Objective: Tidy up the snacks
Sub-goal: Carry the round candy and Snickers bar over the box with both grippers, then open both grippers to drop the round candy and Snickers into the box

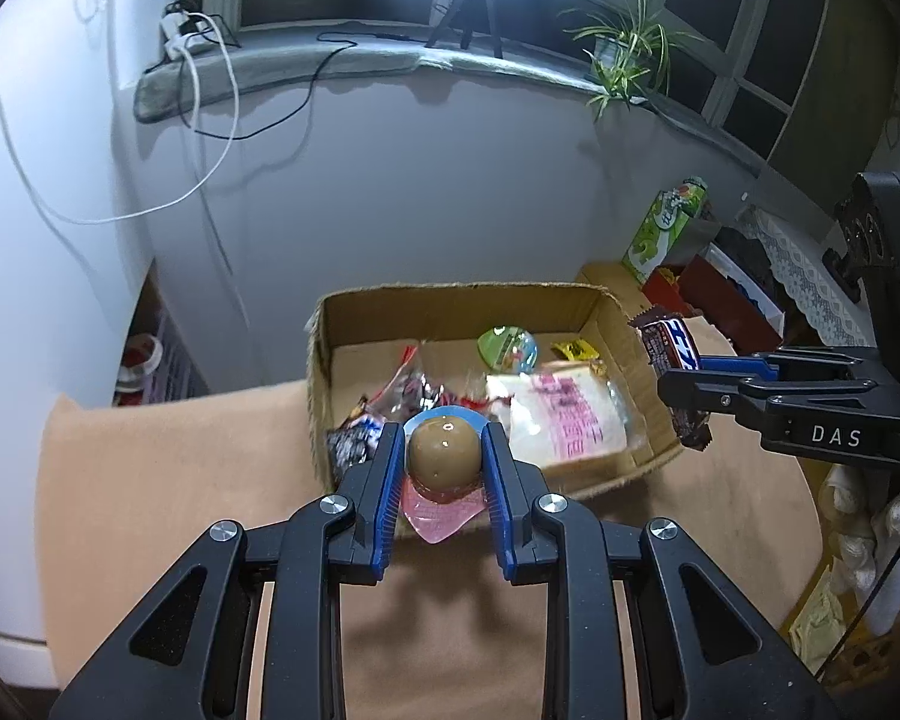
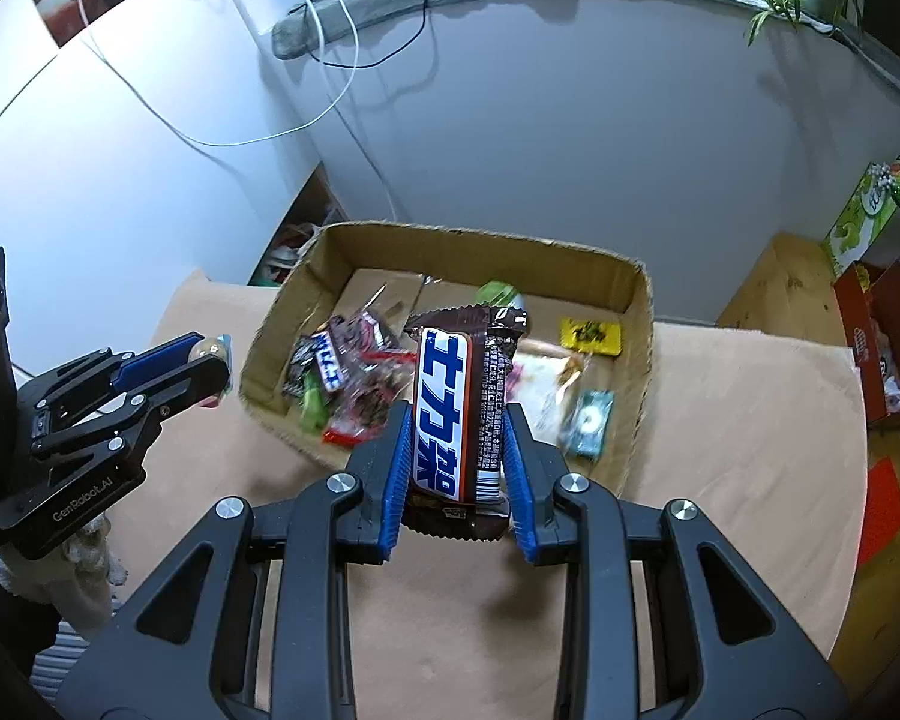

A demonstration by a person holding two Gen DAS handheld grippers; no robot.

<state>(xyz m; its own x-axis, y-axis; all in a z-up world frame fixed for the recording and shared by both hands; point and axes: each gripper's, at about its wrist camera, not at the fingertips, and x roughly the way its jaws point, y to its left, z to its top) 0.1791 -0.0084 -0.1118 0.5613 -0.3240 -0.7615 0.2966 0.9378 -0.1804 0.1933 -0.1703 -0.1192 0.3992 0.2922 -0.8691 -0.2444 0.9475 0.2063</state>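
Note:
An open cardboard box (image 1: 450, 307) (image 2: 636, 324) stands on the tan table and holds several wrapped snacks. My left gripper (image 1: 444, 441) is shut on a brown ball-shaped snack (image 1: 444, 450) in a clear cup with a pink lid, held just in front of the box's near wall. The same gripper (image 2: 210, 360) shows at the left edge of the right wrist view. My right gripper (image 2: 457, 420) is shut on a brown chocolate bar (image 2: 450, 408) with a blue and white label, upright above the box's near edge. In the left wrist view that gripper (image 1: 684, 384) and bar (image 1: 669, 354) hang at the box's right side.
Inside the box lie a bread packet (image 1: 564, 414), a green jelly cup (image 1: 507, 348), a yellow sachet (image 2: 591, 336) and dark wrappers (image 2: 354, 372). A green carton (image 1: 666, 225) and red boxes (image 2: 882, 324) stand to the right. A white wall with cables rises behind.

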